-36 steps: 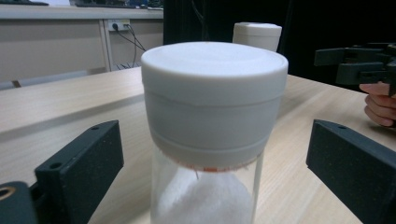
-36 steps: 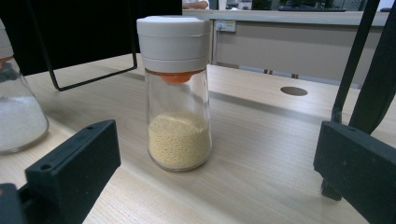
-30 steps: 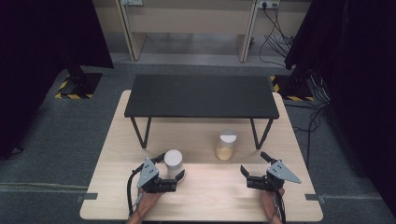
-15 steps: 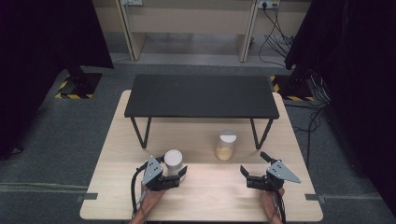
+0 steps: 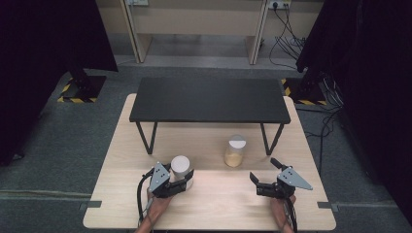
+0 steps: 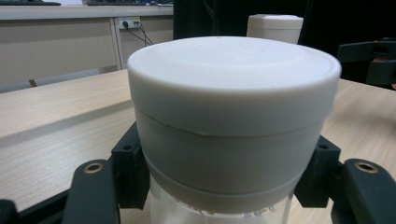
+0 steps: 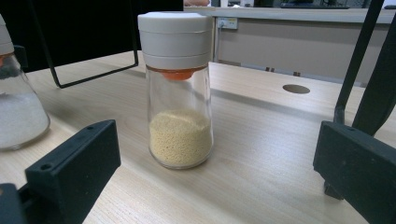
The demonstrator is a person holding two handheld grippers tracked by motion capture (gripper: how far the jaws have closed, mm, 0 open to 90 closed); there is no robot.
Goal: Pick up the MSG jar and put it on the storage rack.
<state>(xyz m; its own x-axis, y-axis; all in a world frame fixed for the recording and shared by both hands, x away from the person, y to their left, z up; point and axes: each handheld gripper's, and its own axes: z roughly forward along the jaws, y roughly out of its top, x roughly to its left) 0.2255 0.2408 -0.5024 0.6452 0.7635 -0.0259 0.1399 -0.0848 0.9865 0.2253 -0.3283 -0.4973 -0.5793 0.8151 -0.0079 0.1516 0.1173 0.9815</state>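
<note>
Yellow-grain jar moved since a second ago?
No. The yellow-grain jar stands at the same spot by the black shelf's right leg, ahead of the open right gripper.

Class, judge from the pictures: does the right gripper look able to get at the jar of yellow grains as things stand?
Probably yes. The right gripper is open, facing the jar of yellow grains, with bare table between them and nothing in the way.

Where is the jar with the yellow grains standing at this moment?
In the high view, the jar with yellow grains stands on the wooden table, right of centre, just before the black shelf, ahead of the open right gripper.
</note>
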